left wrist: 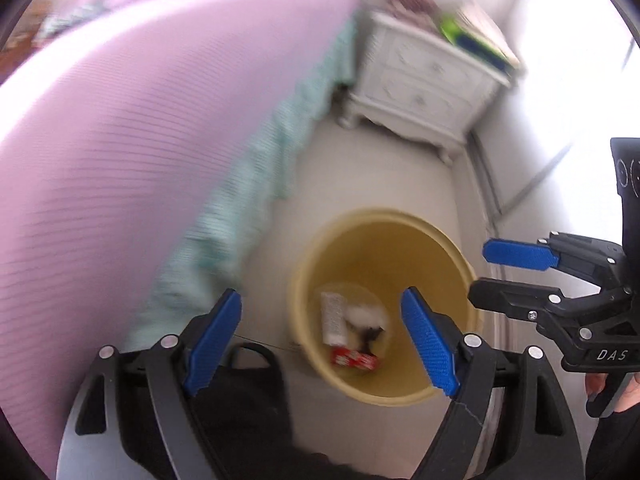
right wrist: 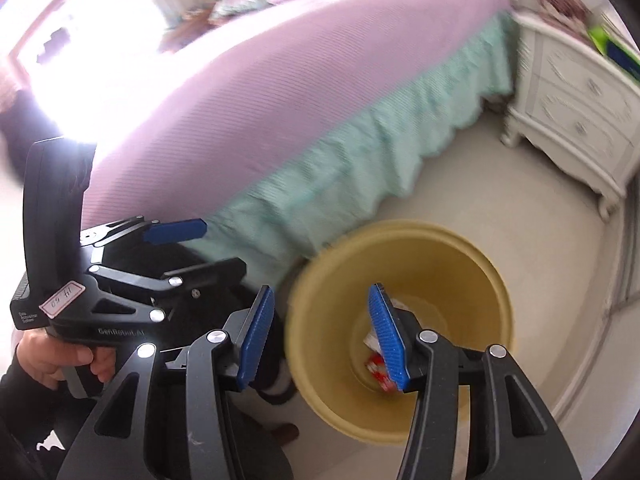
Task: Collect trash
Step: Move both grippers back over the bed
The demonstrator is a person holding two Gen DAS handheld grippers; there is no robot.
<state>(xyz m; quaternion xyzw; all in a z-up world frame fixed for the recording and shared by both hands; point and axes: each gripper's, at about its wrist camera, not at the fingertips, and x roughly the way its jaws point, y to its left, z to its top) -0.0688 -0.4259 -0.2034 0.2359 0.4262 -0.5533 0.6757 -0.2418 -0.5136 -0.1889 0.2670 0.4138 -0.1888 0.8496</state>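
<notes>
A yellow bin (left wrist: pixel 436 248) stands on the pale floor beside the bed; it also shows in the right wrist view (right wrist: pixel 472 264). Inside lie a white wrapper (left wrist: pixel 334 314), crumpled white and dark trash (left wrist: pixel 366 320) and a red packet (left wrist: pixel 354 359); the red packet also shows in the right wrist view (right wrist: pixel 378 370). My left gripper (left wrist: pixel 322 342) is open and empty above the bin's left rim. My right gripper (right wrist: pixel 322 338) is open and empty above the same bin; it also shows at the right edge of the left wrist view (left wrist: pixel 496 276).
A bed with a purple cover (left wrist: pixel 132 120) and teal skirt (left wrist: pixel 240 184) fills the left. A white nightstand (left wrist: pixel 424 80) stands at the back by the wall. A black bag (left wrist: pixel 240 396) lies on the floor left of the bin.
</notes>
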